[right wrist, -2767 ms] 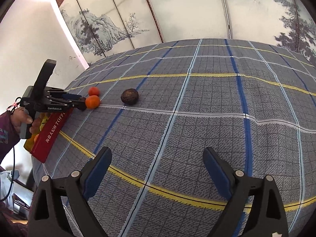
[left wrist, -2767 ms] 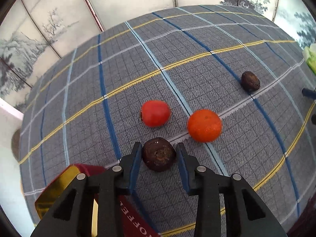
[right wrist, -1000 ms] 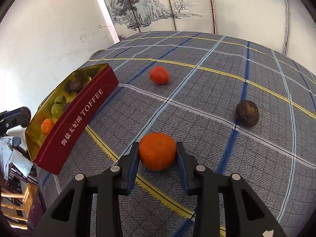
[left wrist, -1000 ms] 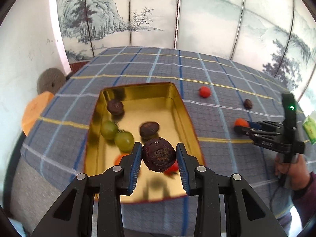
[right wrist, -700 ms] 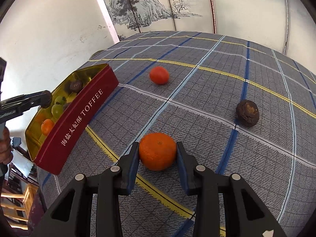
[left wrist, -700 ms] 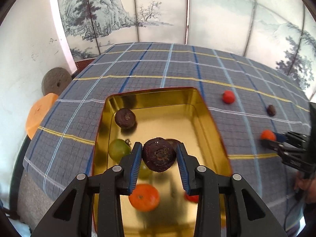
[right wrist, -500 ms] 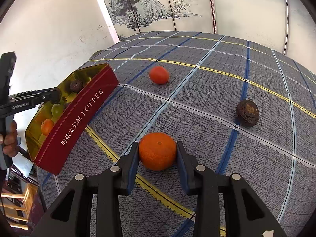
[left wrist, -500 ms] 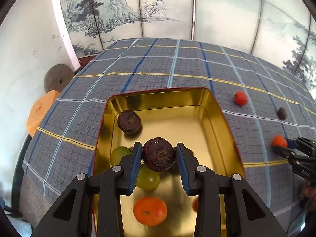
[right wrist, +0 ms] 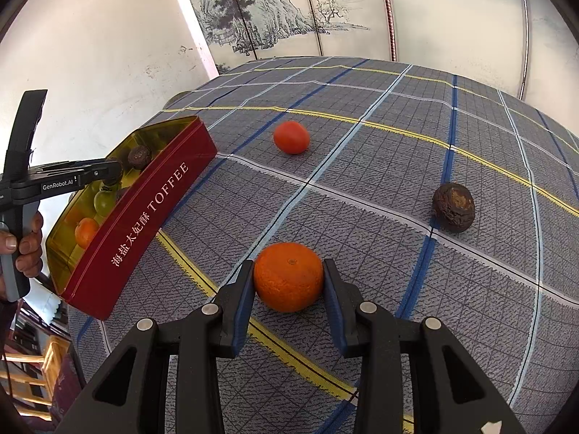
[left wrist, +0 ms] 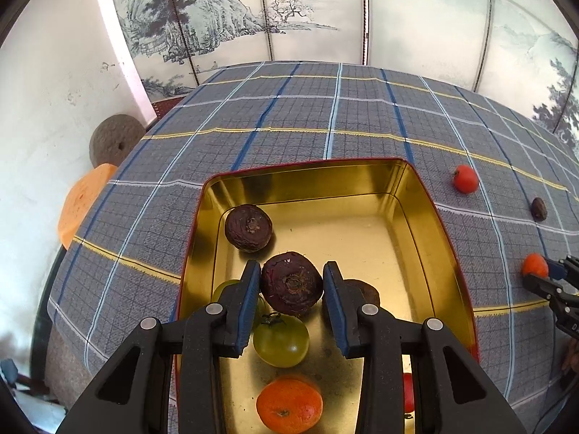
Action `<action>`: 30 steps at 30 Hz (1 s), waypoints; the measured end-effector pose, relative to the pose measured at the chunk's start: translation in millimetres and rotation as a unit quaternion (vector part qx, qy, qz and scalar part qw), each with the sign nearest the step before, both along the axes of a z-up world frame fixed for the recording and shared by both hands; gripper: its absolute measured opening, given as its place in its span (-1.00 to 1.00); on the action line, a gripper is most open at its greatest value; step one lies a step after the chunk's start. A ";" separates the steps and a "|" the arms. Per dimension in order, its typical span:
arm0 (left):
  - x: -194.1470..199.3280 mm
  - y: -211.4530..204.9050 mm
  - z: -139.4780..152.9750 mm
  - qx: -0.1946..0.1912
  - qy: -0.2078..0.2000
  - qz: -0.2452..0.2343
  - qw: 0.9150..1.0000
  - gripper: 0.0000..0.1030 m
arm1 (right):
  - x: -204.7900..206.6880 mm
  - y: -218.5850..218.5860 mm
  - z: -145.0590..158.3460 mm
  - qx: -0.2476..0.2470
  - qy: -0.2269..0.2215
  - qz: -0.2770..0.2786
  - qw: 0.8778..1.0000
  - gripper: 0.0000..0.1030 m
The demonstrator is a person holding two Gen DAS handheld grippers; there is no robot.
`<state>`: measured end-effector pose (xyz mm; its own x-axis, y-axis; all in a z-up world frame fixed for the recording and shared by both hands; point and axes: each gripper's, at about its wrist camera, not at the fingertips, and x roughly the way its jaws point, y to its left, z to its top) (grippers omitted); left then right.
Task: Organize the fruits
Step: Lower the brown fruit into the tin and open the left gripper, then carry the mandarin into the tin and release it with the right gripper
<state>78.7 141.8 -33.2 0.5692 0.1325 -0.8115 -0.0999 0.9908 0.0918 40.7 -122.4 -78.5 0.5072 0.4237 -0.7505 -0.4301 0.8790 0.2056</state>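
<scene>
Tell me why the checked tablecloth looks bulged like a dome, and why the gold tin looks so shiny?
Both wrist views are fisheye, so the straight lines of the grey checked tablecloth bow and the corners go black. In the left wrist view, the gold-lined metal tin mirrors the light, giving bright glare on its floor. In the right wrist view, daylight is soft and the round orange mandarin casts only a faint shadow.

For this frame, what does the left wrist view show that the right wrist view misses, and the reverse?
Only the left wrist view shows the left tongs closed on a dark wrinkled fruit over the gold tin, plus the tin's floor. Only the right wrist view shows the tin's red side lettered TOFFEE and the right tongs closed around the orange, which sits on the cloth. Both show the tin, the red fruit, the loose dark fruit and the plaid tablecloth.
</scene>
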 end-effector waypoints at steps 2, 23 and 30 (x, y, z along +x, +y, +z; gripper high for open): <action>0.0 -1.4 -0.3 0.004 0.000 -0.002 1.000 -0.28 | 0.2 0.2 0.1 0.000 0.000 0.000 1.000 -0.34; -86.0 1.9 29.0 0.042 -0.052 0.039 0.997 0.33 | 0.0 0.1 0.2 0.001 0.000 0.000 1.000 -0.33; -127.2 3.2 31.2 0.025 -0.049 0.056 0.997 0.39 | -1.8 0.3 1.0 -0.002 -0.001 -0.004 1.000 -0.34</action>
